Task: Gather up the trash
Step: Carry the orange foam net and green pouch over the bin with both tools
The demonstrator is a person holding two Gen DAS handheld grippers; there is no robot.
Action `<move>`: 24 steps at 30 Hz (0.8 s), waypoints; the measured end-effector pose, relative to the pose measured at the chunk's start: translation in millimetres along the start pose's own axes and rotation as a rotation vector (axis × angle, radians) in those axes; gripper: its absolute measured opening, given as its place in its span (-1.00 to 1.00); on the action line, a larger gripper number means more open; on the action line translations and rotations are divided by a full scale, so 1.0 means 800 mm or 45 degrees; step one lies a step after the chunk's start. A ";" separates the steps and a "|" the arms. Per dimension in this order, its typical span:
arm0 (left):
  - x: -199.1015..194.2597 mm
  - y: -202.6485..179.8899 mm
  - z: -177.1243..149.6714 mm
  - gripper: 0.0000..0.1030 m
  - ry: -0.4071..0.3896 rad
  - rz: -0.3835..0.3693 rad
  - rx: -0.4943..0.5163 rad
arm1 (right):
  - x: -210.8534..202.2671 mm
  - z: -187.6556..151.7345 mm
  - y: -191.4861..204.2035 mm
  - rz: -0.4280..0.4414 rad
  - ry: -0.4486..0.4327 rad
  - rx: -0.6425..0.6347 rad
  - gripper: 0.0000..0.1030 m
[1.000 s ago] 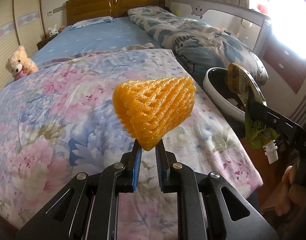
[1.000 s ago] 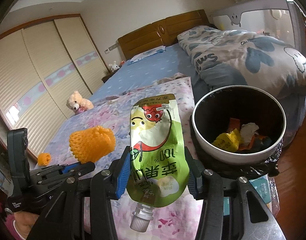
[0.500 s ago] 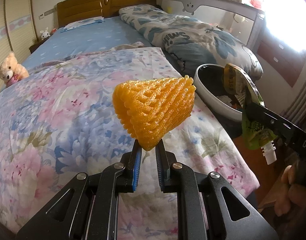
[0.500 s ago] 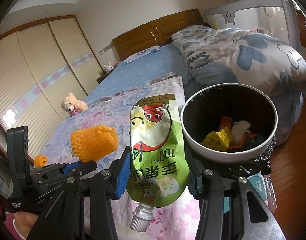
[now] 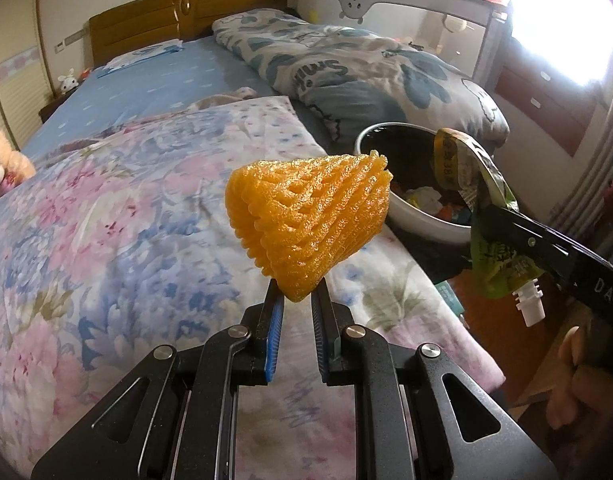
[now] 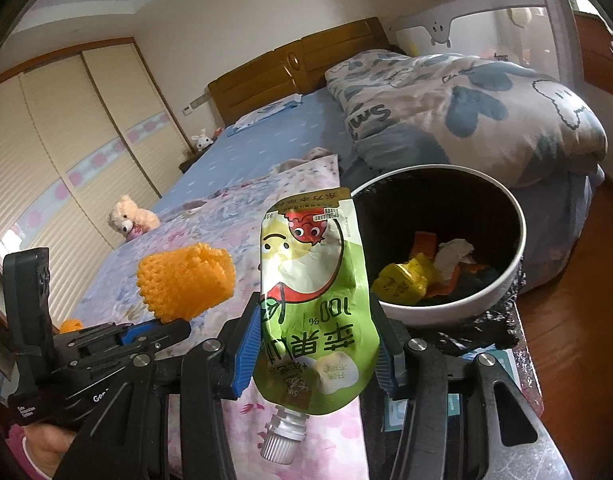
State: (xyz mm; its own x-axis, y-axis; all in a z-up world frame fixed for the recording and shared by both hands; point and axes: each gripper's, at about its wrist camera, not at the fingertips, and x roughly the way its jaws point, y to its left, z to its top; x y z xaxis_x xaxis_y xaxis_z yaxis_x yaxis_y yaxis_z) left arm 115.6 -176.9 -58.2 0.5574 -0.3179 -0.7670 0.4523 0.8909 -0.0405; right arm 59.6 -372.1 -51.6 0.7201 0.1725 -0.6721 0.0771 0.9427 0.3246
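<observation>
Left claw (image 5: pixel 296 308) pinches the narrow bottom tip of an orange foam fruit net (image 5: pixel 310 224) between its blue pads, the jaws drawn nearly together, and the net fans out above them over the flowered quilt (image 5: pixel 106 220) of the bed. It looks very light, soft and springy; the mesh squashes where it is clamped, so a hold on a bunched end like this one should serve, though a slack pinch could let it spring free.

Right claw (image 6: pixel 316 350) clamps a green spouted drink pouch (image 6: pixel 314 304) across its lower body, spout pointing down toward the camera, jaws held apart by the pouch's width. The pouch appears empty or nearly so, a crinkly, slick film that bends easily; gripping across the flat body spreads the hold better than the smooth spout would.

Just beyond the pouch stands the white-rimmed trash bin (image 6: pixel 518 240) with a dark liner, already holding wrappers and tissue, beside the bed's edge.
</observation>
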 end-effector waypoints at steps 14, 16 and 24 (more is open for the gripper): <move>0.013 -0.035 0.016 -0.74 0.009 -0.029 0.074 | -0.007 0.005 -0.033 -0.041 -0.016 0.052 -0.05; 0.015 -0.039 0.018 -0.74 0.011 -0.033 0.084 | -0.008 0.006 -0.038 -0.046 -0.020 0.061 -0.05; 0.020 -0.053 0.031 -0.74 0.001 -0.043 0.115 | -0.010 0.011 -0.056 -0.064 -0.030 0.101 -0.05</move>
State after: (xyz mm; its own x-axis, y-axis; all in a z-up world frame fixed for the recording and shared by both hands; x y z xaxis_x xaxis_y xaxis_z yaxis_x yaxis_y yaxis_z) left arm 122.7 -228.2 -53.0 0.5401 -0.3469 -0.7668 0.5318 0.8468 -0.0085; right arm 56.5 -418.5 -55.1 0.7301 0.1181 -0.6731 0.1669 0.9244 0.3431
